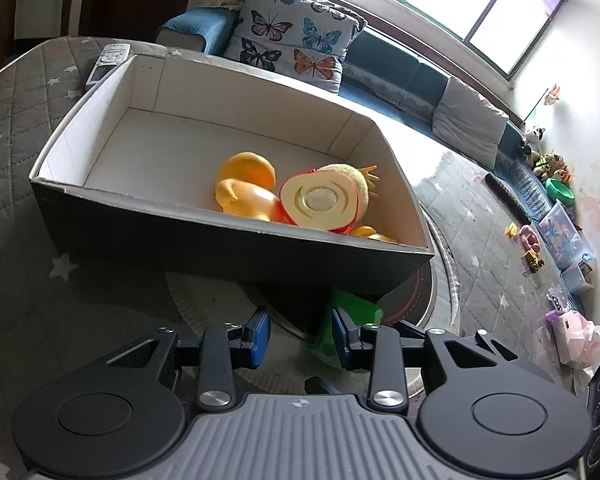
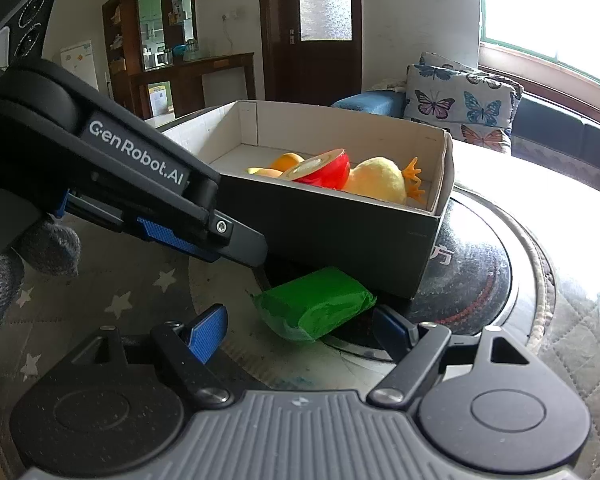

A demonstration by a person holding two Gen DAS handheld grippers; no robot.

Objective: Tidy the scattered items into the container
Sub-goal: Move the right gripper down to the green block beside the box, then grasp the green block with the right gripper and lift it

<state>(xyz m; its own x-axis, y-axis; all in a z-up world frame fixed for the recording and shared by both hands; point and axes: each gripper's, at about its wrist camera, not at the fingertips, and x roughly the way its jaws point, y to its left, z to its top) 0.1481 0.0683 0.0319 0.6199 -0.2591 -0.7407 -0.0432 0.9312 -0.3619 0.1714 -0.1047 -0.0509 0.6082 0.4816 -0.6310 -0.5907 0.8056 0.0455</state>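
The left gripper (image 1: 300, 336) stands spread and empty, the green packet (image 2: 314, 308) just off its right pad. The right gripper (image 2: 300, 330) gapes too, packet ahead between its jaws, seemingly untouched; advance squarely before closing, clearing the box (image 2: 340, 228).

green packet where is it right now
In the right wrist view the green packet lies on the table just outside the box, against its near wall, ahead of the open right gripper, not held.

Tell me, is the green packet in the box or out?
Out. The green packet lies on the table against the box's dark outer wall, between the right gripper's open fingers. Only the toys are inside.
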